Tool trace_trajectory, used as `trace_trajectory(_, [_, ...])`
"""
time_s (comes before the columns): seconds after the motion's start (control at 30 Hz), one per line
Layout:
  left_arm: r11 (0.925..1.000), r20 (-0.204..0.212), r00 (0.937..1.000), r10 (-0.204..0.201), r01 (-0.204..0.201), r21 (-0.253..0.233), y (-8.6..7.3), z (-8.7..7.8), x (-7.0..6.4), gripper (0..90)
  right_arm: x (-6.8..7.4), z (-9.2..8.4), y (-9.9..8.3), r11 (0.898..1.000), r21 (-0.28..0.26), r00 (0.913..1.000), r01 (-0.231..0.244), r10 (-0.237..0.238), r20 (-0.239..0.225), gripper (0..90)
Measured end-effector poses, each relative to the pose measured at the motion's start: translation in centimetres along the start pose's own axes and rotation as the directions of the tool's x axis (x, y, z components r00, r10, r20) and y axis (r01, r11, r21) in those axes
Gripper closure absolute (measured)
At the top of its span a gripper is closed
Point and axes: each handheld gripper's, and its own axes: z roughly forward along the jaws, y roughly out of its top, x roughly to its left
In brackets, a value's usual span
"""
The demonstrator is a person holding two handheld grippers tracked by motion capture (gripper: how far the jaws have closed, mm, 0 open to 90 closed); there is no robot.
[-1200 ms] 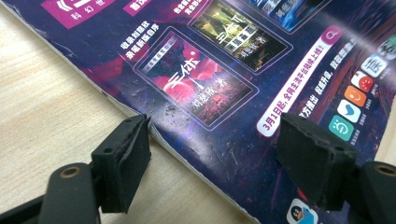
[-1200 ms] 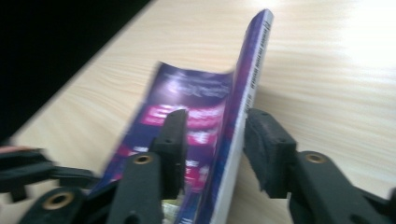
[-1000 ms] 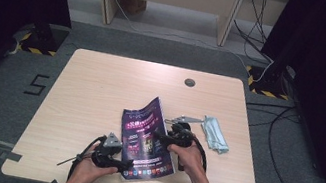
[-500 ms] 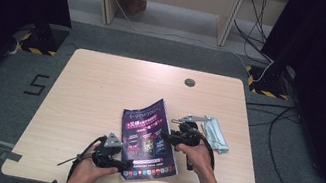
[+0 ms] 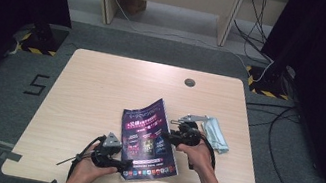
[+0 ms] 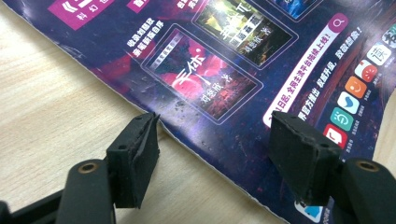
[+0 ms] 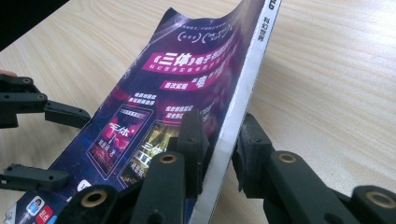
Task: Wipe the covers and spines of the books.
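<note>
Purple magazine (image 5: pixel 149 137) – right hand-held gripper (image 7: pixel 219 149) closing, pinching spine (left hand-held gripper (image 6: pixel 212 154) spread).

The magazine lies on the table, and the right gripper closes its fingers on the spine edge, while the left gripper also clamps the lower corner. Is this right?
Not quite. The left gripper does not clamp the magazine: in the left gripper view its fingers stand wide apart over the lower edge. The rest holds: the right gripper has its fingers on the spine edge, having just been closing.

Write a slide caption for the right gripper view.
Right tool pinches the spine edge of a glossy purple magazine on the pale wooden table.
</note>
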Motion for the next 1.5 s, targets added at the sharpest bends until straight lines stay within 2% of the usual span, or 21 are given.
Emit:
trace_trajectory(0.17, [0.9998,-0.024,0.9995,0.021,-0.021,-0.002,-0.1,-0.9,0.5,31.7,0.1,0.0,0.3,1.000,0.014,1.0000,0.002,-0.001,-0.002,75.5])
trace_trajectory(0.33, [0.9999,-0.052,0.9987,0.004,-0.005,-0.016,-0.4,-2.1,1.8,31.2,0.0,0.1,0.7,1.000,0.016,0.9998,0.015,-0.015,-0.010,76.4])
trace_trajectory(0.43, [0.9995,-0.076,0.9969,-0.022,0.020,-0.023,-1.1,-3.1,3.0,30.8,-0.1,0.1,0.9,1.000,0.022,0.9998,0.018,-0.018,-0.010,76.8])
trace_trajectory(0.53, [0.9993,-0.092,0.9953,-0.031,0.029,-0.025,-1.8,-3.8,3.8,30.7,-0.1,0.0,1.2,1.000,0.017,0.9997,0.006,-0.006,-0.024,78.3])
trace_trajectory(0.77, [0.9994,-0.128,0.9911,-0.035,0.034,-0.010,-2.6,-4.1,4.9,30.4,-0.4,-0.4,2.6,0.999,0.027,0.9993,0.029,-0.028,-0.026,81.6])
trace_trajectory(1.03, [0.9998,-0.142,0.9896,-0.018,0.019,0.005,-2.8,-3.7,5.1,30.0,-0.4,-1.4,4.5,0.994,0.057,0.9959,0.089,-0.090,0.009,82.9])
trace_trajectory(1.2, [0.9996,-0.167,0.9855,0.028,-0.026,0.014,-2.8,-3.5,4.9,29.9,-0.5,-2.0,5.4,0.991,0.070,0.9924,0.116,-0.119,0.033,83.0])
trace_trajectory(1.5, [0.9996,-0.171,0.9849,0.028,-0.027,0.007,-2.8,-3.4,4.8,27.3,-0.9,-3.6,7.1,0.986,0.077,0.9837,0.151,-0.157,0.087,83.2])
